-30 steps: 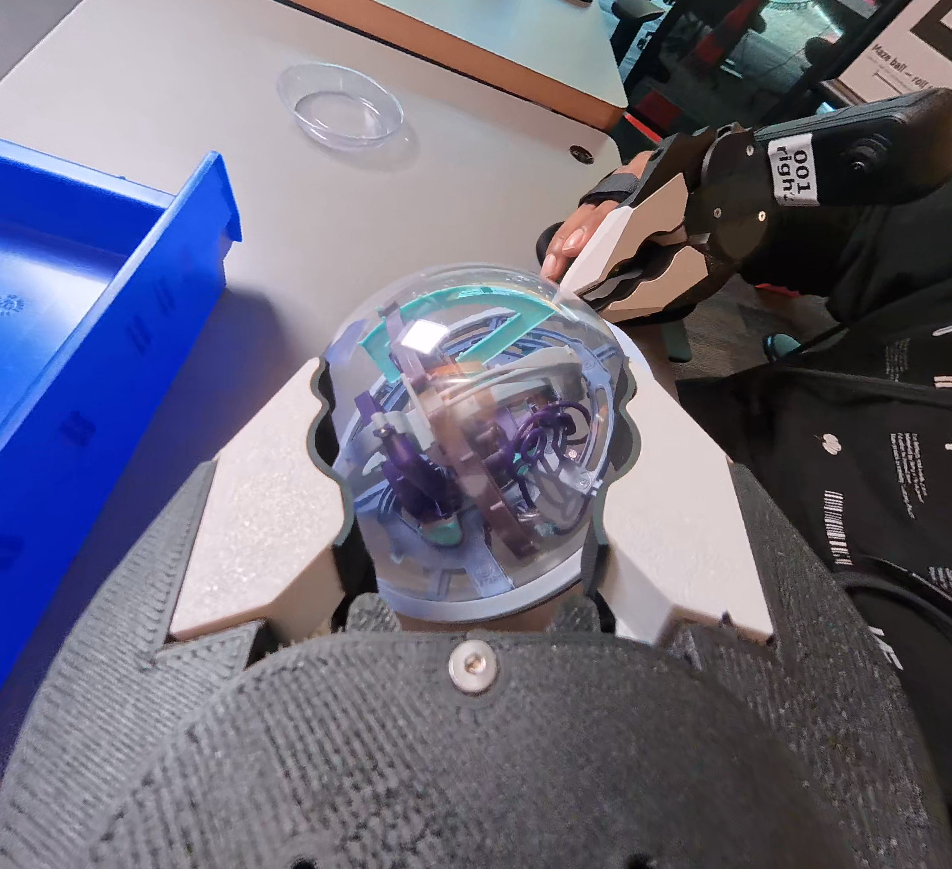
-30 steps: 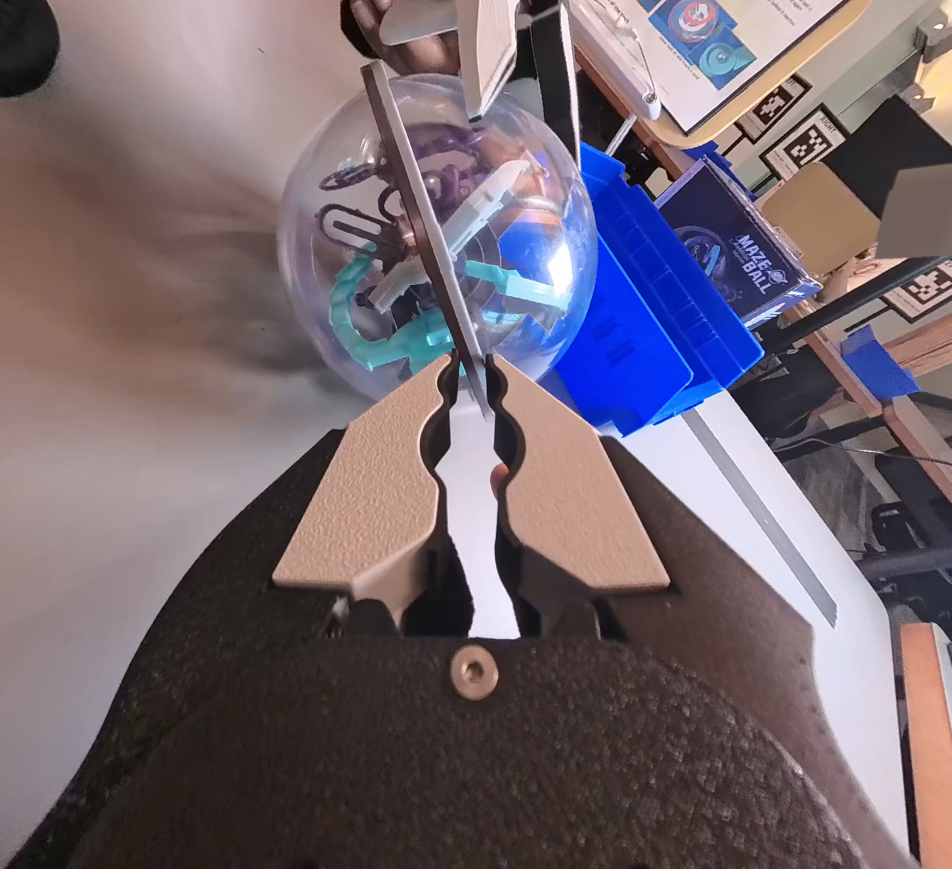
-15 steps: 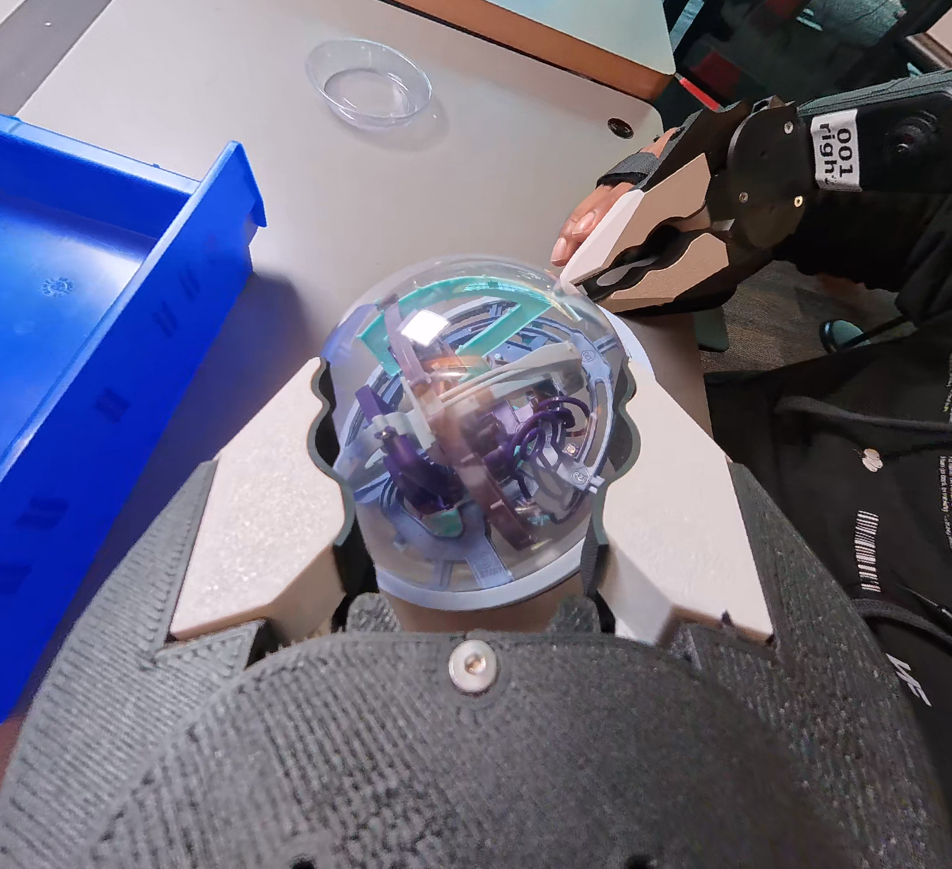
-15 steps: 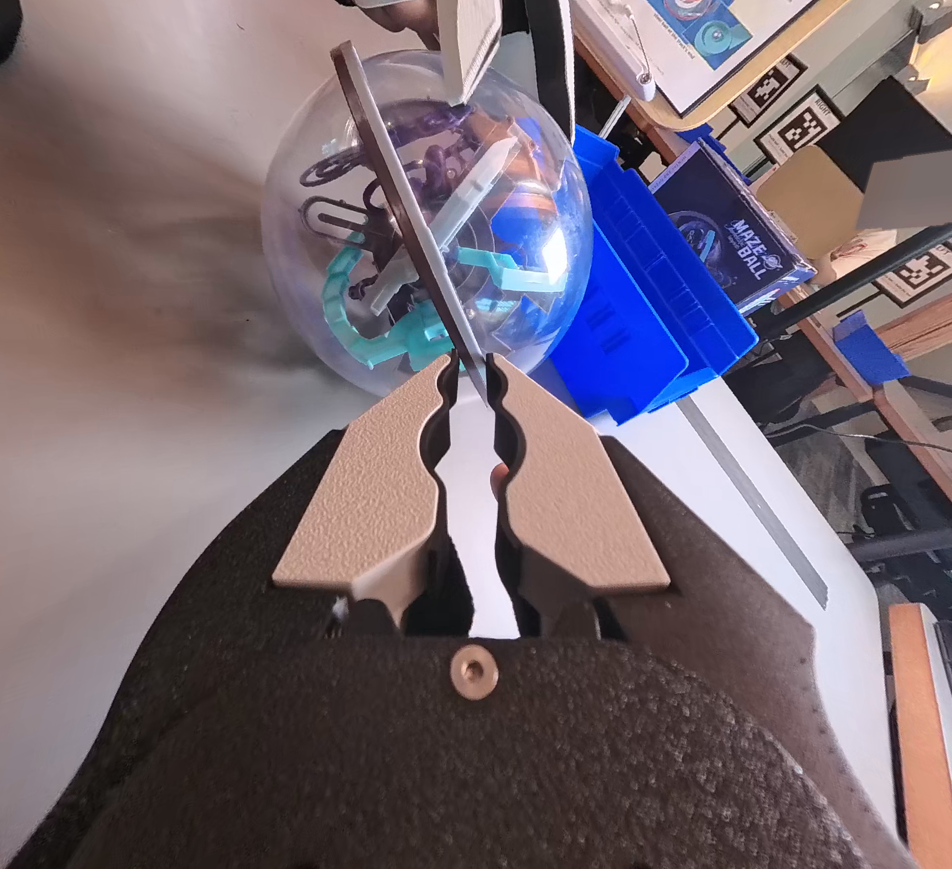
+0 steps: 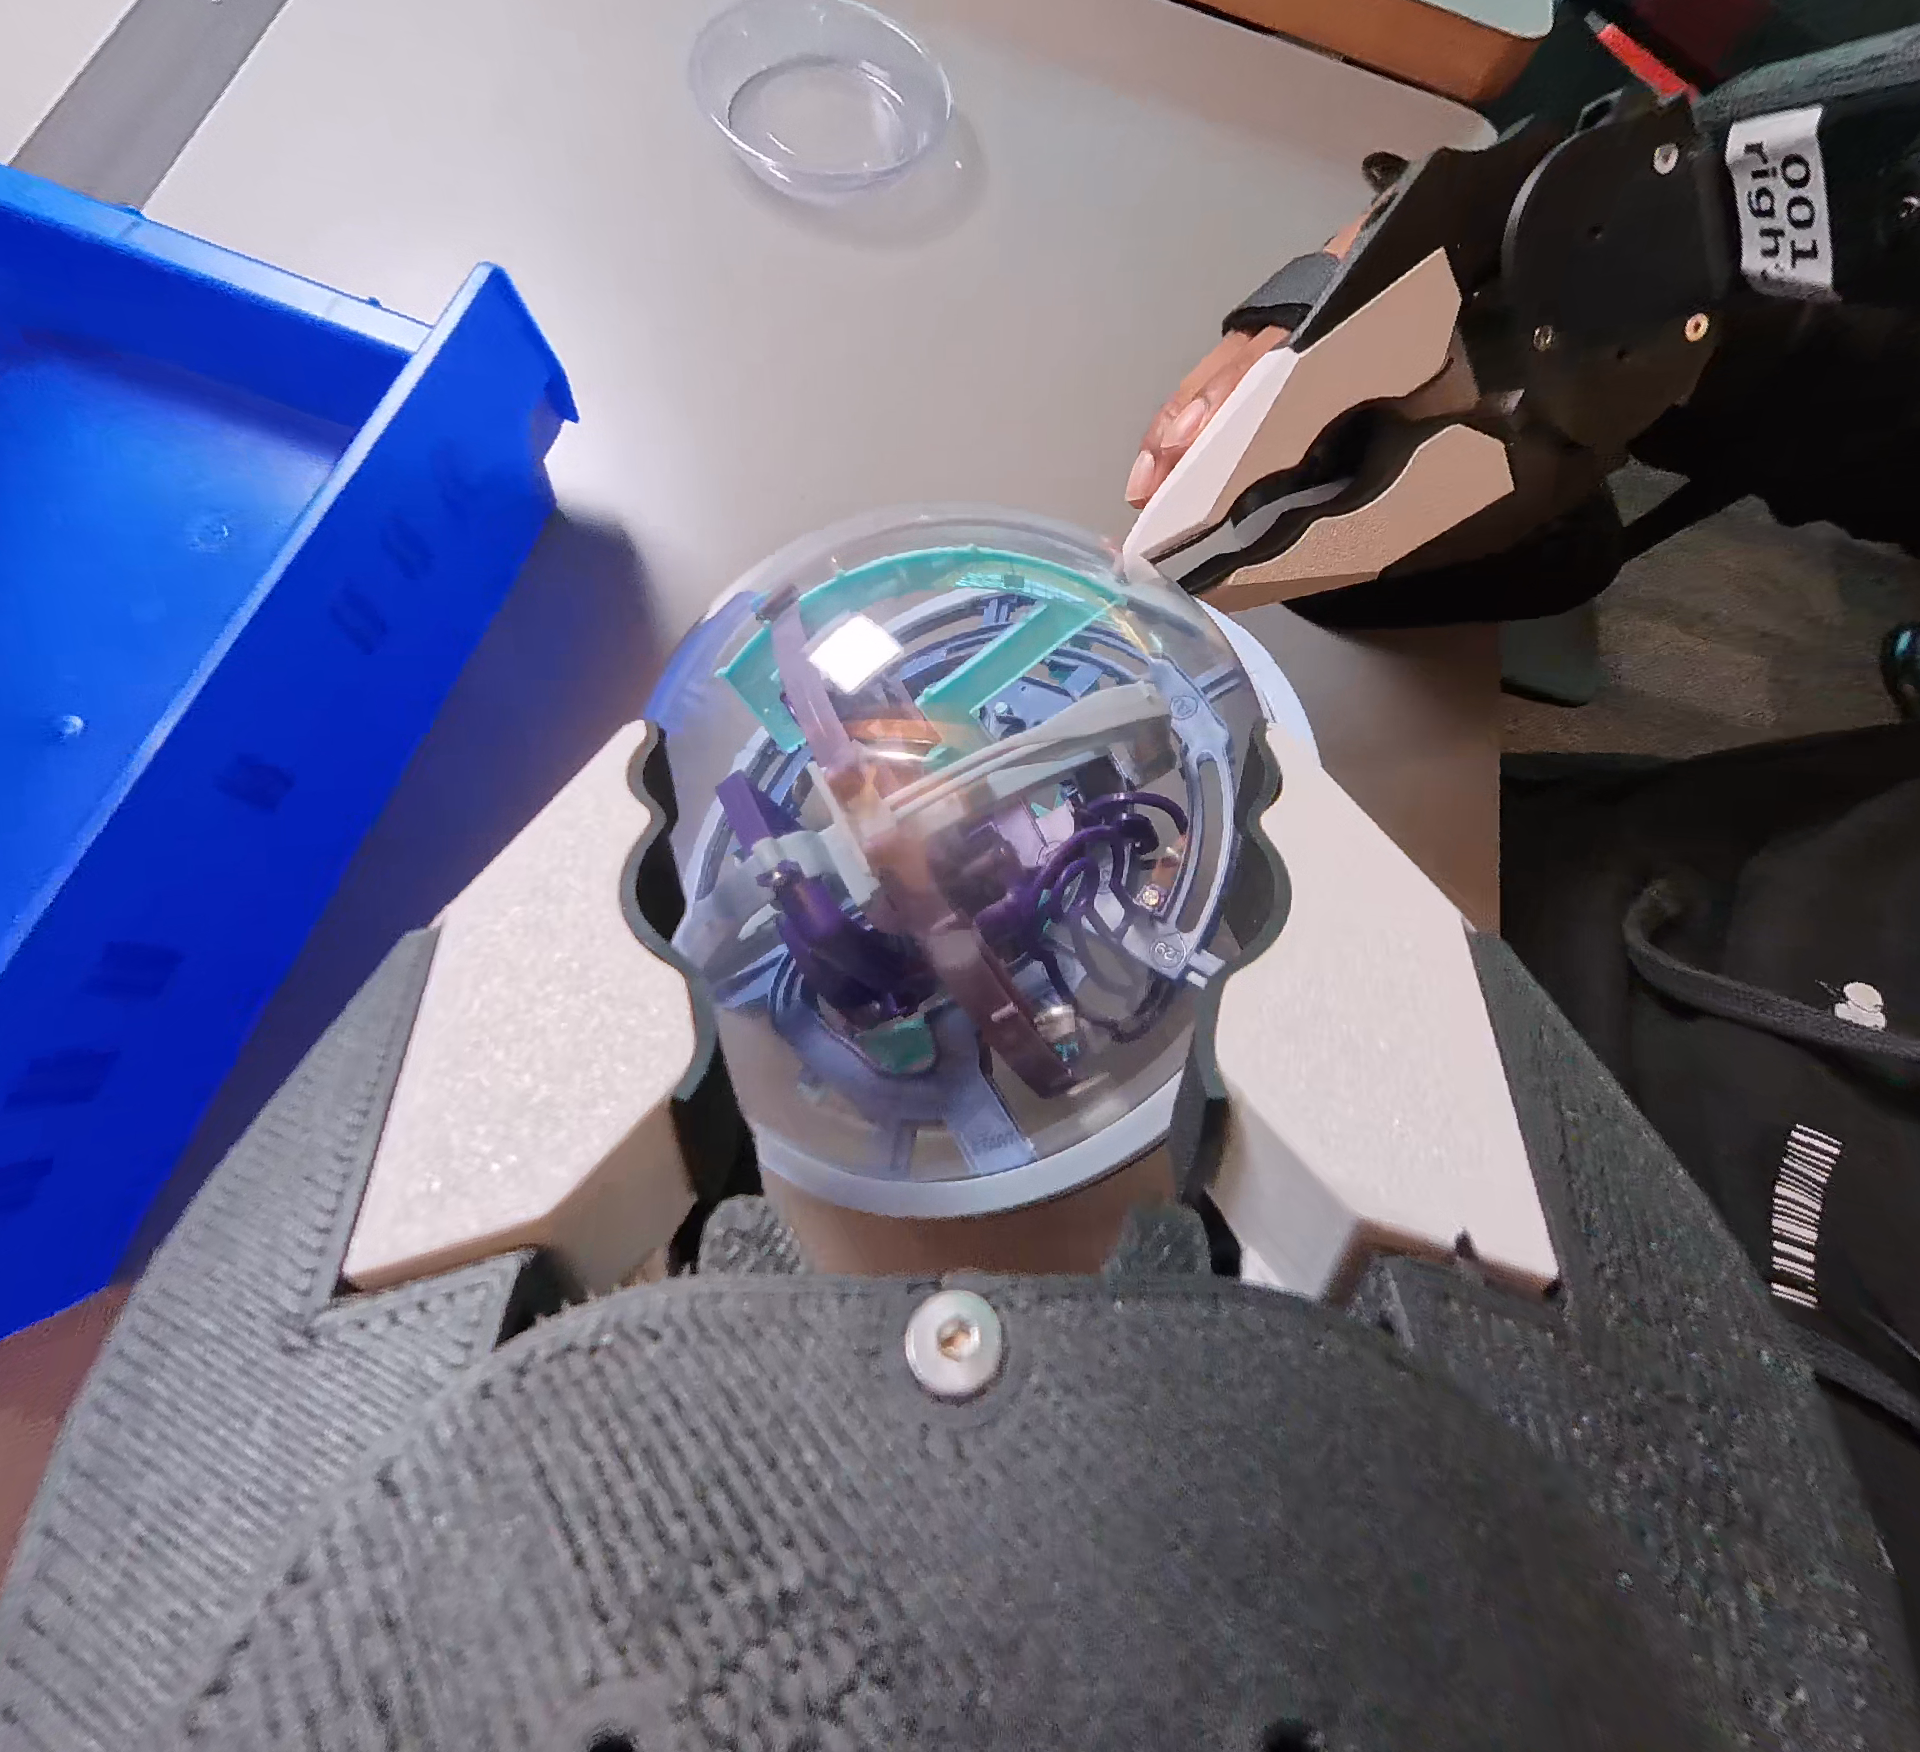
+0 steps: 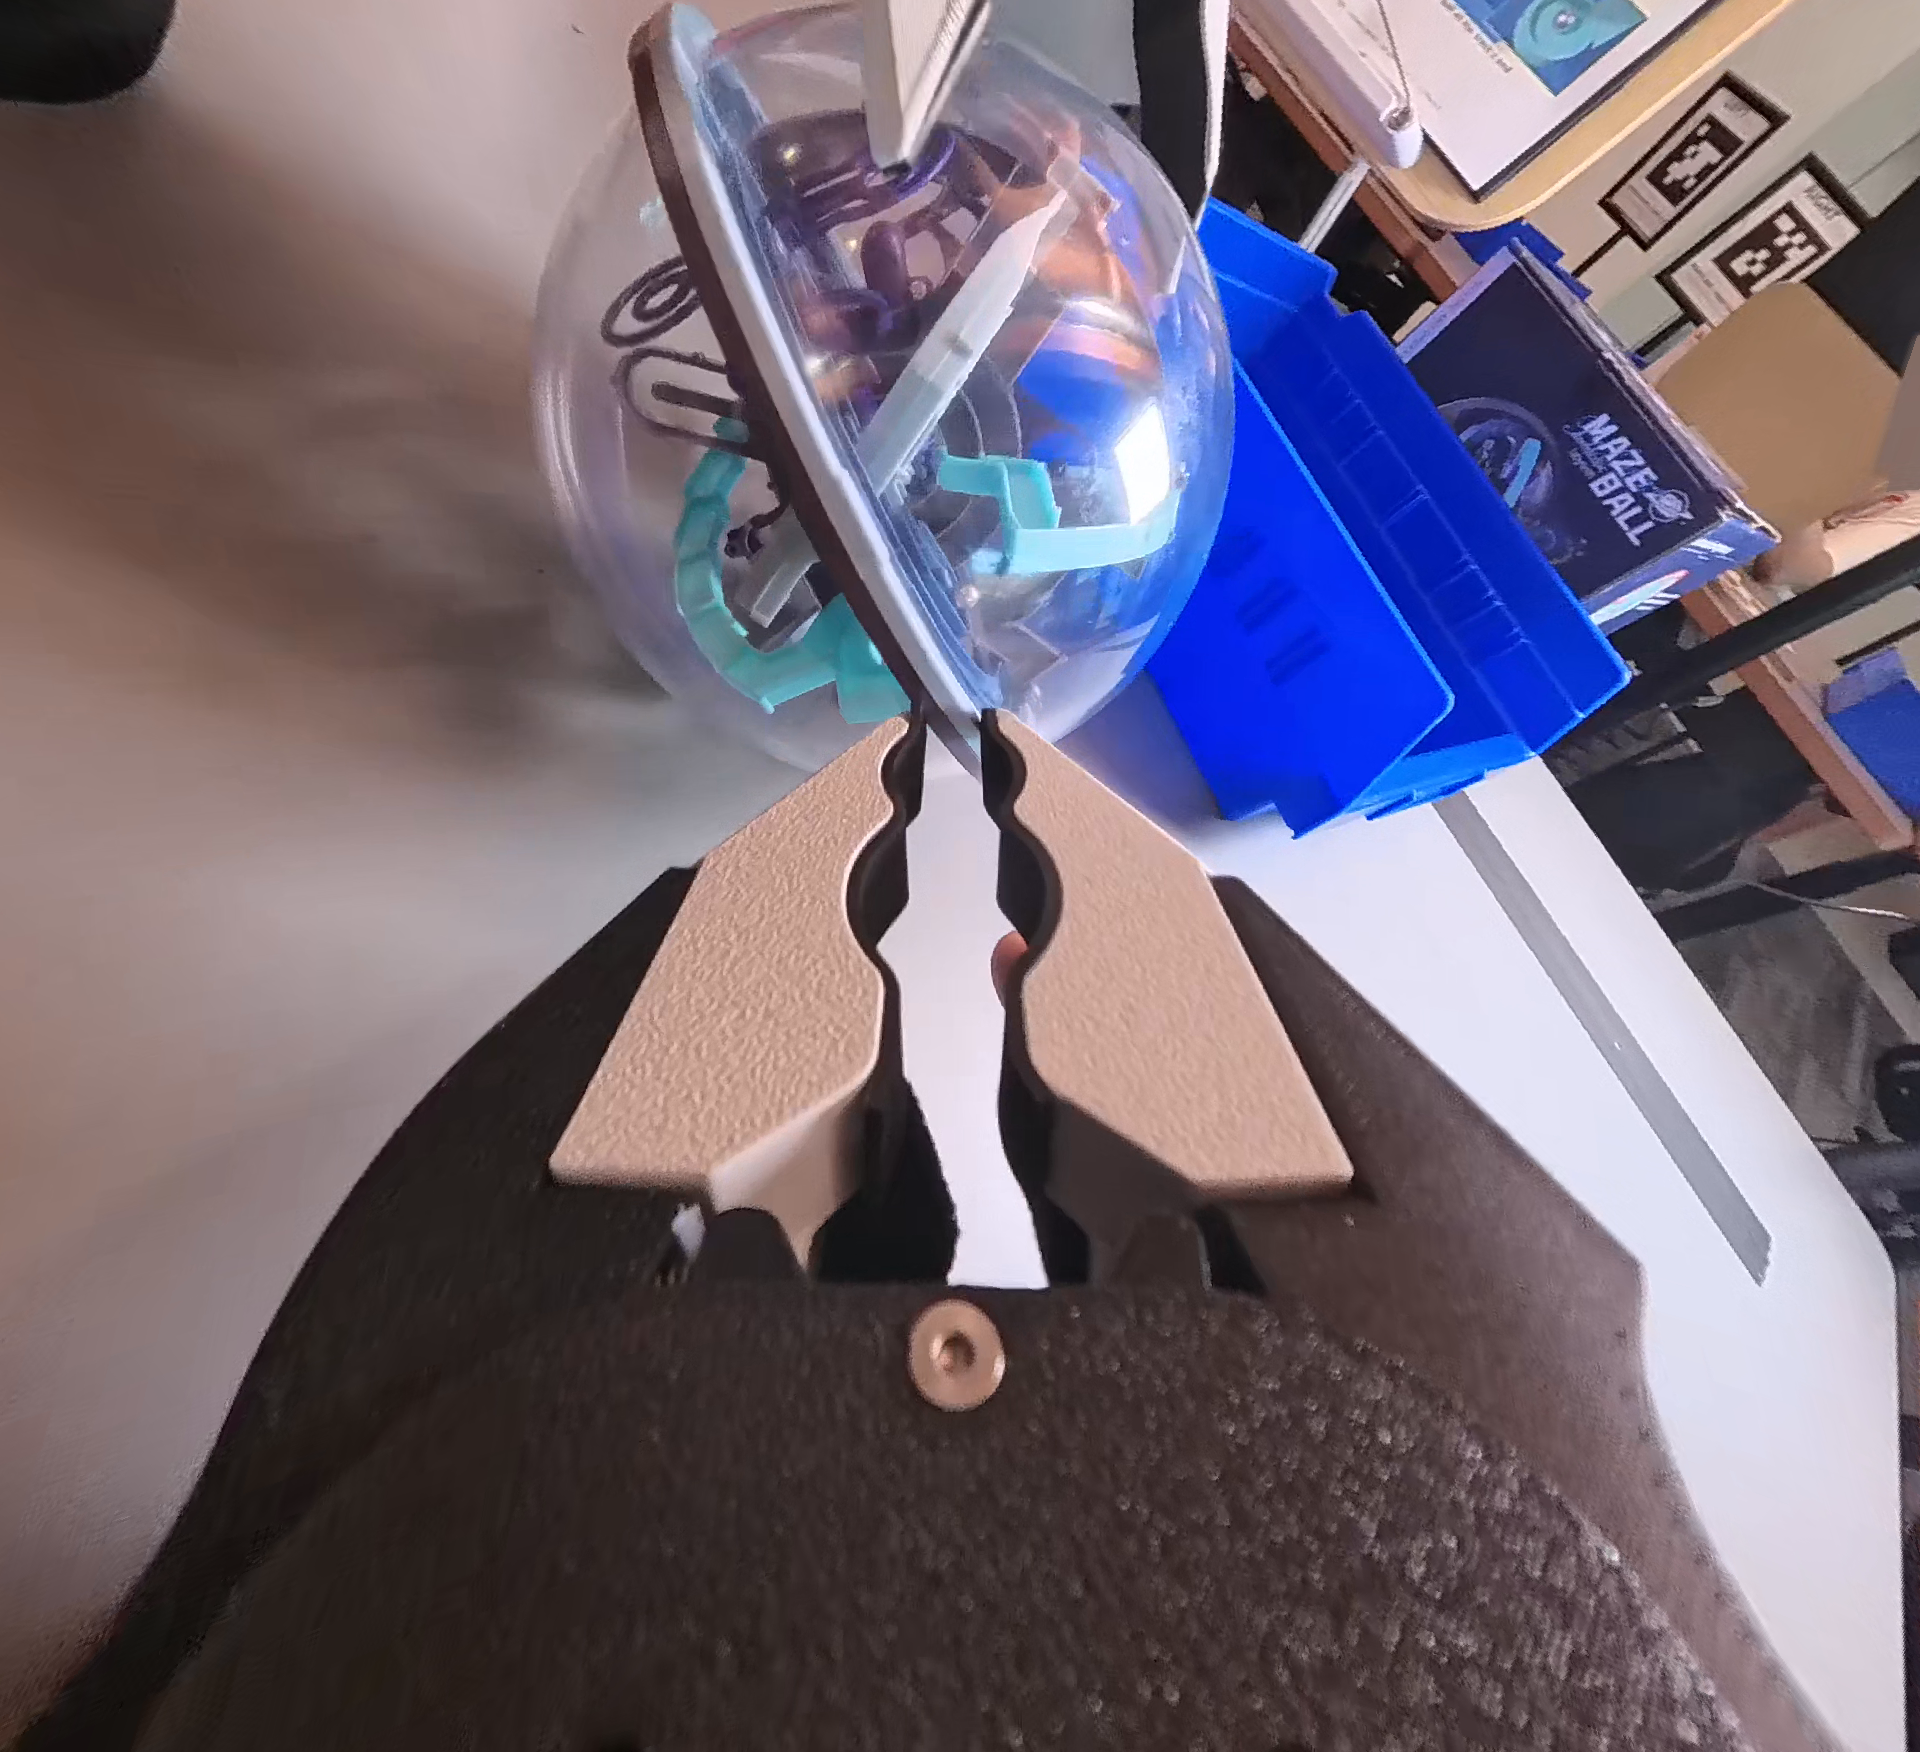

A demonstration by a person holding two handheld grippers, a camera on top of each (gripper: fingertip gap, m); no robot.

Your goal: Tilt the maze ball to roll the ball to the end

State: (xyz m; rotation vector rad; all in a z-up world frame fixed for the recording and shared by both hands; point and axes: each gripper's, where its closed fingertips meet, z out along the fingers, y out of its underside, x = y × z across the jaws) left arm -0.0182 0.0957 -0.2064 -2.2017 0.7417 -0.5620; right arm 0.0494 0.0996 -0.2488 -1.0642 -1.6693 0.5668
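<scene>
Maze ball [image 5: 951, 855], a clear plastic sphere packed with teal, purple, grey and brown tracks, is held above the pale grey table [image 5: 665, 268] between two handheld grippers. The left gripper [image 5: 951, 829] has its beige fingers spread wide and pressed against both sides of the sphere. The right gripper [image 6: 951, 731] is nearly closed, pinching the thin flat rim that rings the sphere's middle.

In the left wrist view the sphere hangs close to the table's near edge, with dark floor beyond to the right. A blue plastic bin [image 5: 208, 622] sits just beside the sphere on the left. A clear shallow round dish [image 5: 821, 97] lies well apart, farther back on bare table. Open tabletop lies between the bin and the dish.

In the right wrist view the rim runs diagonally from upper left down to the right gripper's tips, so the sphere is tilted. A dark blue box [image 6: 1569, 445] stands behind the bin [image 6: 1340, 622]. Whether the small ball shows inside, I cannot tell.
</scene>
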